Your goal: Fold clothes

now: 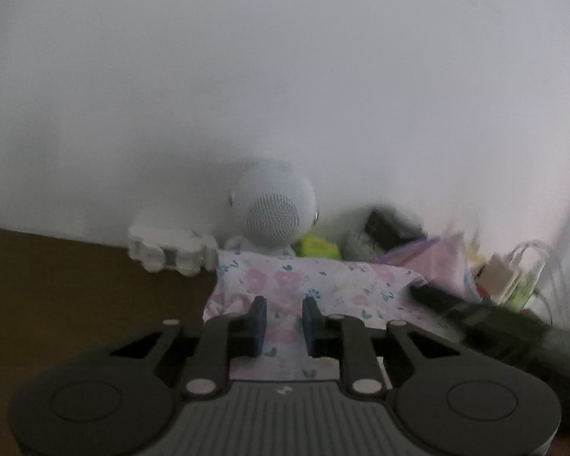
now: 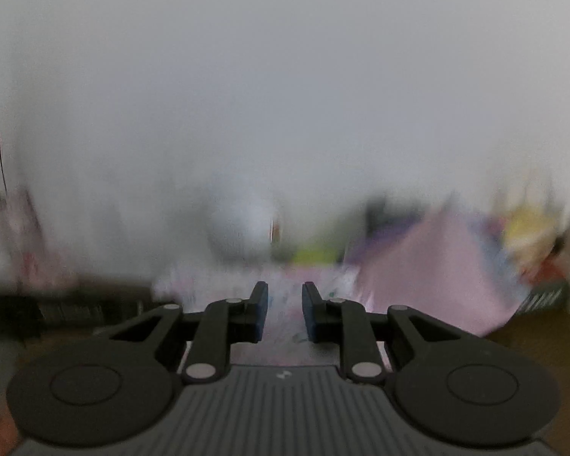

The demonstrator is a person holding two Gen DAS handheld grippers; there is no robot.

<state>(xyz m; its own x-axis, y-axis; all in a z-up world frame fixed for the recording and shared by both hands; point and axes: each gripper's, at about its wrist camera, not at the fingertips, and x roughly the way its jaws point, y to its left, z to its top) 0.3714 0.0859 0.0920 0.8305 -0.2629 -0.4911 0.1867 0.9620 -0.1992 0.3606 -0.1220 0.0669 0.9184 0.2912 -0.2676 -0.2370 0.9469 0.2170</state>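
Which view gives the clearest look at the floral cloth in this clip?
The left wrist view: the floral cloth lies sharp on the brown table, its pink flower print readable beyond the open left gripper. The right wrist view is motion-blurred, showing only a pale smear past the open right gripper.

Speaker [image 1: 273, 209] behind garment [image 1: 307, 288], on table [image 1: 76, 285]

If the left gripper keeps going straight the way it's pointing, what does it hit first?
Most likely the floral cloth right ahead of the open left gripper; beyond it stands the round white speaker, though depth is hard to judge.
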